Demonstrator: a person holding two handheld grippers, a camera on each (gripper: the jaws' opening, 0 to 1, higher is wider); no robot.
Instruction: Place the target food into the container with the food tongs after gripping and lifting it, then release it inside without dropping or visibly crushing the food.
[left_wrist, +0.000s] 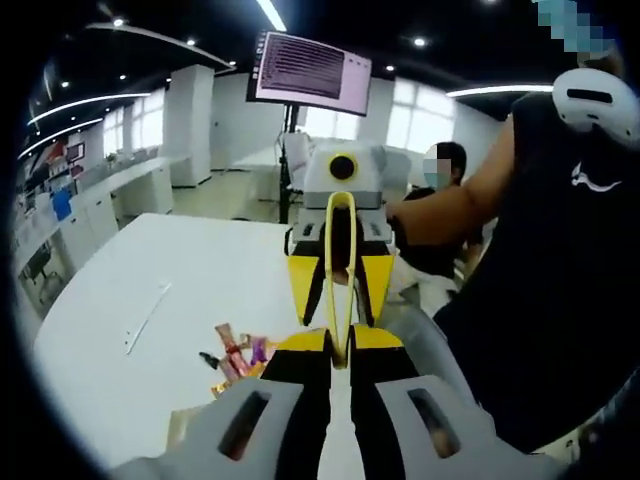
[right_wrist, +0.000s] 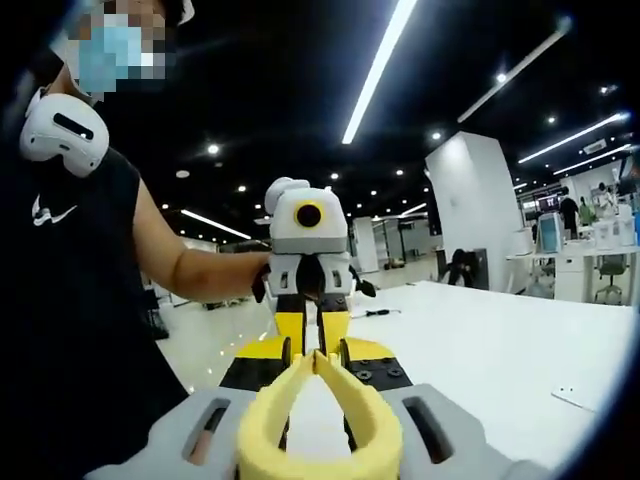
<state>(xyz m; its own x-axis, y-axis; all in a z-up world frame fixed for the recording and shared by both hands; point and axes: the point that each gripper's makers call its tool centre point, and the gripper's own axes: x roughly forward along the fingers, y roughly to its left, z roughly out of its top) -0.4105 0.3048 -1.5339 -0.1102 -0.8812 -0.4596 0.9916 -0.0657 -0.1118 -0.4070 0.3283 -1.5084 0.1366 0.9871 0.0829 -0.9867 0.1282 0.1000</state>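
Between the two grippers runs a pair of food tongs, smooth yellow plastic, bent into a broad U at the near end in the right gripper view. Its two arms narrow to tips that meet just below the facing left gripper. The right gripper has its grey, slotted jaws pressed against the outside of the tongs' arms, clamped on them.

Seen from the left gripper view, the tongs show edge-on as a thin yellow loop. Their long axis runs straight from the right gripper opposite toward the camera, and the tip end reaches down between the left gripper's own black-and-yellow jaws. Those jaws stand close together on either side of the tips; whether they actually pinch them I cannot tell.

The food lies on the white, matte desk, just left of the left gripper's jaws. It is a small loose heap of glossy wrapped packets in pink, red, purple and orange, the longest pink one slanting up to the left. A thin pale strip lies further left on the desk, well apart from the heap.

A person in a black sleeveless top holds both grippers.
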